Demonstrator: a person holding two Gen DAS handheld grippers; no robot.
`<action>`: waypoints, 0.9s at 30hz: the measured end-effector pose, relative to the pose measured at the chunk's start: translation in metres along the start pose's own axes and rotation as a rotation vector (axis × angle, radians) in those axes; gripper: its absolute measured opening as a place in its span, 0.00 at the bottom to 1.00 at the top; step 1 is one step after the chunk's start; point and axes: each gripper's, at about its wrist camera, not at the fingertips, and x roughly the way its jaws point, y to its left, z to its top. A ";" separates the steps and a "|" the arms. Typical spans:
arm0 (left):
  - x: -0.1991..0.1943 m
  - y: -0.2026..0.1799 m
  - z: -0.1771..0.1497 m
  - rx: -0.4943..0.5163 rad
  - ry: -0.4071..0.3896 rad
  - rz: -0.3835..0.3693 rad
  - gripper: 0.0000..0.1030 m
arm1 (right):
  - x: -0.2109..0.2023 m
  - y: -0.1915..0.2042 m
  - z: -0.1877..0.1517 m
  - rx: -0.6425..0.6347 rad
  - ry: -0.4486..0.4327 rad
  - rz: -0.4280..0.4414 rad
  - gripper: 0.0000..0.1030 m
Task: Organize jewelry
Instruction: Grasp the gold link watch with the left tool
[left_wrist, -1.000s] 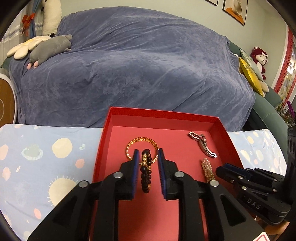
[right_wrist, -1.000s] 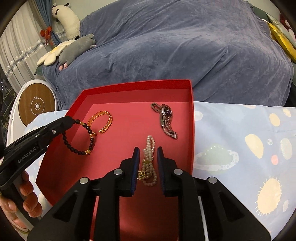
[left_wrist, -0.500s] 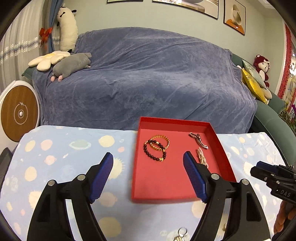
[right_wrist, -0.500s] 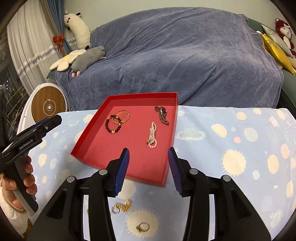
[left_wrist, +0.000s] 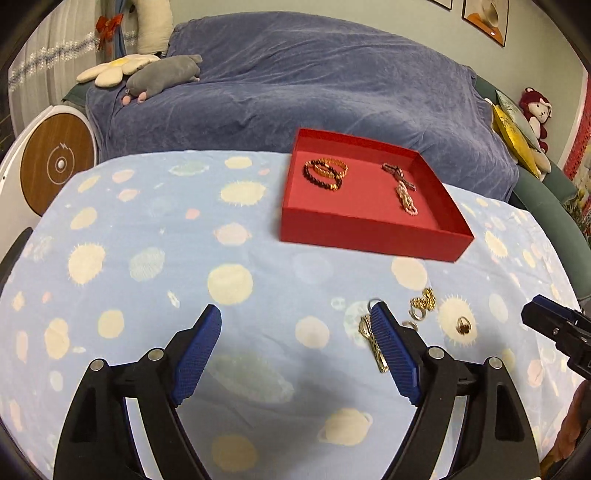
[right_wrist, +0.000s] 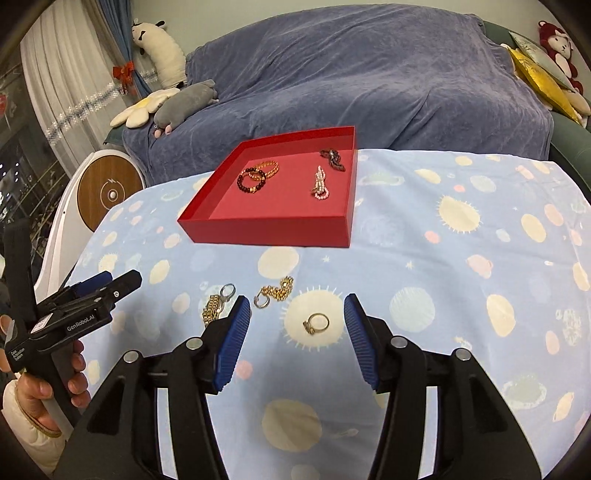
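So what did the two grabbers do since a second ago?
Both let go and pulled back from the red tray. The left gripper dropped the dark bead bracelet against the gold bracelet; the right gripper released the pearl bracelet. Both are open now, above the loose gold ring and chains on the cloth. The watch stayed put.

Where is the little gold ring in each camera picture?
Left wrist view: the ring lies low on the right, on a sun print, right of the left gripper.
Right wrist view: the ring lies low in the middle, ahead of the open right gripper.
Shared landmark: the red tray beyond it.
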 end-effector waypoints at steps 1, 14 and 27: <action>0.002 -0.002 -0.007 -0.004 0.012 -0.013 0.78 | 0.003 0.002 -0.006 -0.007 0.012 -0.003 0.50; 0.039 -0.052 -0.023 0.087 0.067 -0.102 0.78 | 0.024 0.001 -0.024 -0.031 0.071 -0.025 0.50; 0.070 -0.062 -0.028 0.141 0.082 -0.042 0.47 | 0.027 -0.002 -0.016 -0.017 0.072 -0.018 0.50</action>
